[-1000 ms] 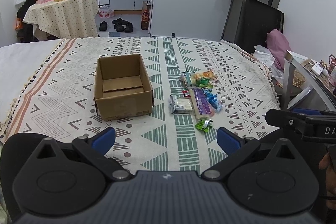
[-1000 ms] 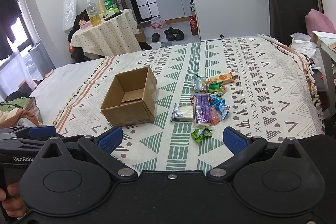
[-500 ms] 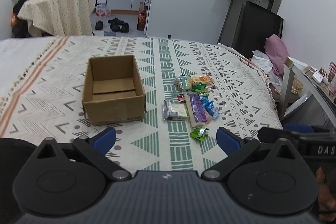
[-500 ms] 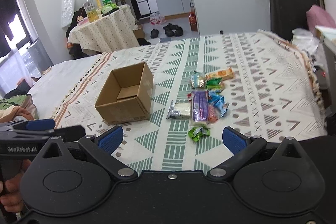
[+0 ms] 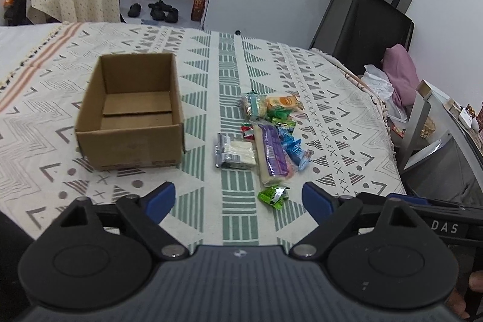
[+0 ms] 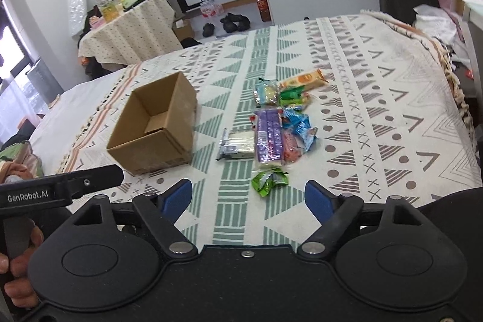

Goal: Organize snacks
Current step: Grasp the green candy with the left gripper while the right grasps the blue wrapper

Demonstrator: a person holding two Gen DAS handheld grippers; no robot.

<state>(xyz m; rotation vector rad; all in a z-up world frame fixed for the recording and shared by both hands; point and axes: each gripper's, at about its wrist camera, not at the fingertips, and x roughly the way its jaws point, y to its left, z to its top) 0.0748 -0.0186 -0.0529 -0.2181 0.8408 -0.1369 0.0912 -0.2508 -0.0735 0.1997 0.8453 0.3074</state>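
"genrobot.ai" on left gripper (image 6: 178, 198) body; "das" on right gripper (image 5: 314, 201).

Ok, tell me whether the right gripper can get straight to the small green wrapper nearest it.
Probably yes. The small green wrapper lies alone on the cloth just ahead of the right gripper, apart from the purple pack. The jaws have just been closing, nothing is between them, and they look wide enough.

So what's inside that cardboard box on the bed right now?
No snacks show in the cardboard box: only its bare brown bottom with a folded flap. The near wall hides the nearest strip of the bottom. The snacks all lie on the patterned cloth beside it.
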